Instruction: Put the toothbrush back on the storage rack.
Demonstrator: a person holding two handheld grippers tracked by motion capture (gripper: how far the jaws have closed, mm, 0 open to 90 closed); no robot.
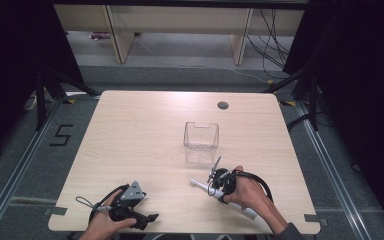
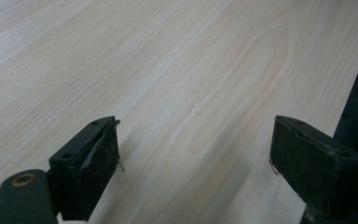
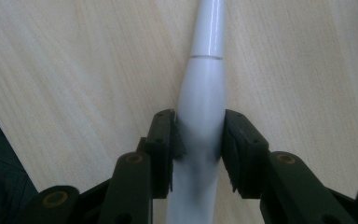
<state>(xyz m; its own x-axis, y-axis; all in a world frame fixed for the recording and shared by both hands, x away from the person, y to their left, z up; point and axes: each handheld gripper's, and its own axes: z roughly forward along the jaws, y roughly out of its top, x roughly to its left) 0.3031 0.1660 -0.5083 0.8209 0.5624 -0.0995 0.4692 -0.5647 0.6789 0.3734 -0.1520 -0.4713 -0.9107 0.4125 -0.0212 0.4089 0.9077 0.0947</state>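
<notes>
- The white electric toothbrush point(image 3: 202, 102) lies flat on the wooden surface point(image 1: 145, 145), in the lower right of the high view, its thin neck toward the frame's centre and its thick handle point(image 1: 245, 211) toward the lower right edge.
- The right tongs point(image 3: 200, 135) are clamped on the toothbrush body, 1 black pad on each side of the white barrel, both pads pressing against it in the right gripper view.
- In the high view the right tongs point(image 1: 219, 184) sit just above the toothbrush, held by the person's right hand point(image 1: 247, 192).
- A clear plastic box point(image 1: 201, 142) stands upright on the surface near the toothbrush, just above it in the middle of the frame, not touching it.
- The left tongs point(image 2: 193, 154) stand wide open with bare wood between the 2 pads, holding nothing.
- In the high view the left tongs point(image 1: 147, 220) rest at the lower left edge of the surface, well apart from the toothbrush.
</notes>
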